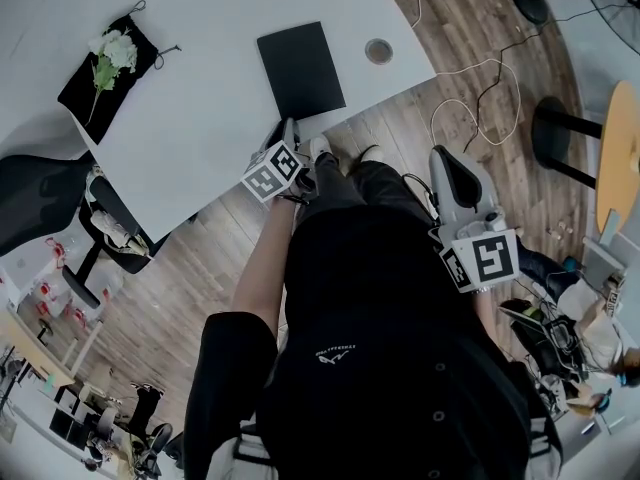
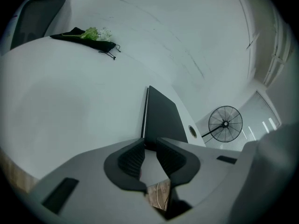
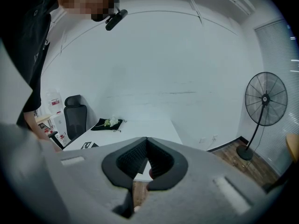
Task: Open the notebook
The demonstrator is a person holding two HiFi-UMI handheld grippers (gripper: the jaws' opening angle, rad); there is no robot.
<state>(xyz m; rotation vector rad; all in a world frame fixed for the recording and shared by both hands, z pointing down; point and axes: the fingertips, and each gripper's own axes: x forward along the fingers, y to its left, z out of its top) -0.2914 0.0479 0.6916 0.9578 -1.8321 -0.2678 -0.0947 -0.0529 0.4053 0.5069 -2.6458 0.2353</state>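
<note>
While the person's dark torso fills the lower head view and hides the floor beneath, the left gripper (image 2: 150, 146) holds its jaws narrowly apart on nothing, tips just short of the closed black notebook (image 1: 300, 68) at upper centre on the white table (image 1: 200, 138). The right gripper (image 3: 145, 141), off the table above the wooden floor (image 1: 460, 18), has its jaws together, empty. At upper left, white flowers (image 1: 115, 50) lie on a black pouch (image 1: 82, 103); a fan (image 3: 265, 99) stands by the wall
</note>
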